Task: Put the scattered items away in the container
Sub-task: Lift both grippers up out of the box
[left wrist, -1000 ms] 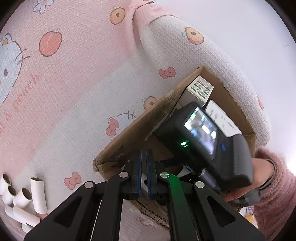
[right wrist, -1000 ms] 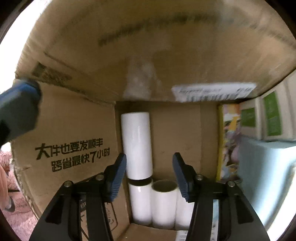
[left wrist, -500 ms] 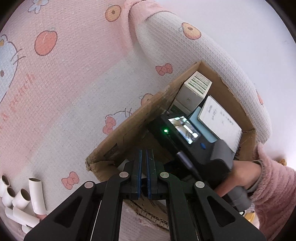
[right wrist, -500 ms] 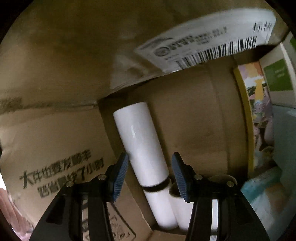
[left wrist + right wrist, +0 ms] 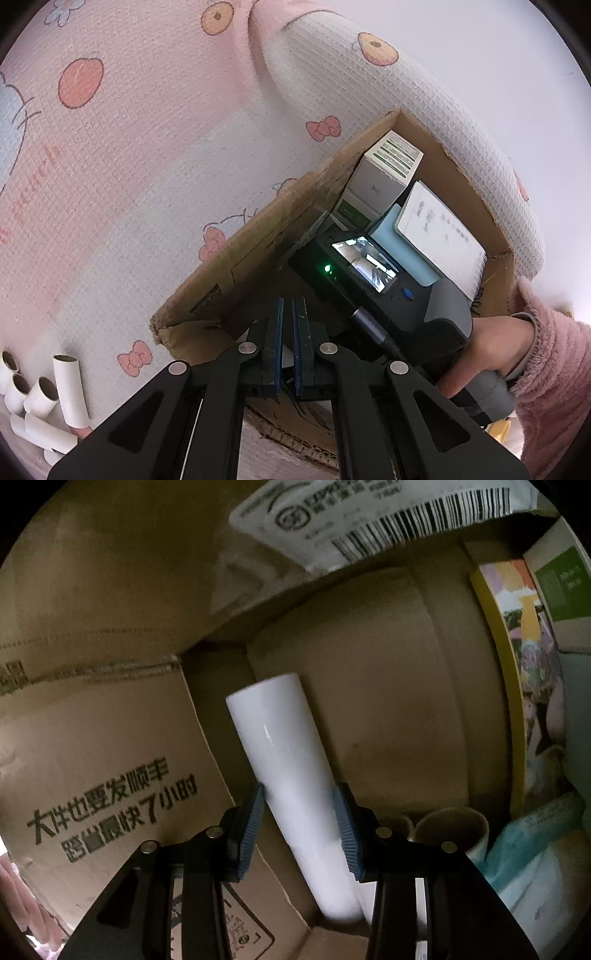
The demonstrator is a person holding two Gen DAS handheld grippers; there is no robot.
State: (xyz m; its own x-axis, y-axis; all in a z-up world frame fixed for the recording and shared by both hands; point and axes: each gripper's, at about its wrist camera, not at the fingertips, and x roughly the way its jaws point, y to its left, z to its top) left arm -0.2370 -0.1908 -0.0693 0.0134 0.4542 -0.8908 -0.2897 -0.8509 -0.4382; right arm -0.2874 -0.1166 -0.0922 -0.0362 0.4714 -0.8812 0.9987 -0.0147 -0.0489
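Loose tubes (image 5: 44, 402): a cluster of white cardboard tubes lies on the patterned pink bedding (image 5: 129, 166), at 8 o'clock in the left wrist view.
Left hand-held gripper (image 5: 287, 347): its jaws are closed together with nothing between them, over the near edge of the cardboard box (image 5: 258, 251).
Right hand-held gripper (image 5: 301, 829): reaching down inside the box; its jaws have just been closing and now sit narrow against both sides of a white tube (image 5: 291, 775), which tilts toward 11 o'clock.
Box contents: two more tubes (image 5: 450, 827) stand at 4 o'clock of the held tube; cartons with green labels (image 5: 557, 587) and a colourful book (image 5: 517, 686) stand at 2 o'clock.
Person's hand (image 5: 491, 354): grips the right handle, pink fuzzy sleeve (image 5: 554, 369) at 4 o'clock.
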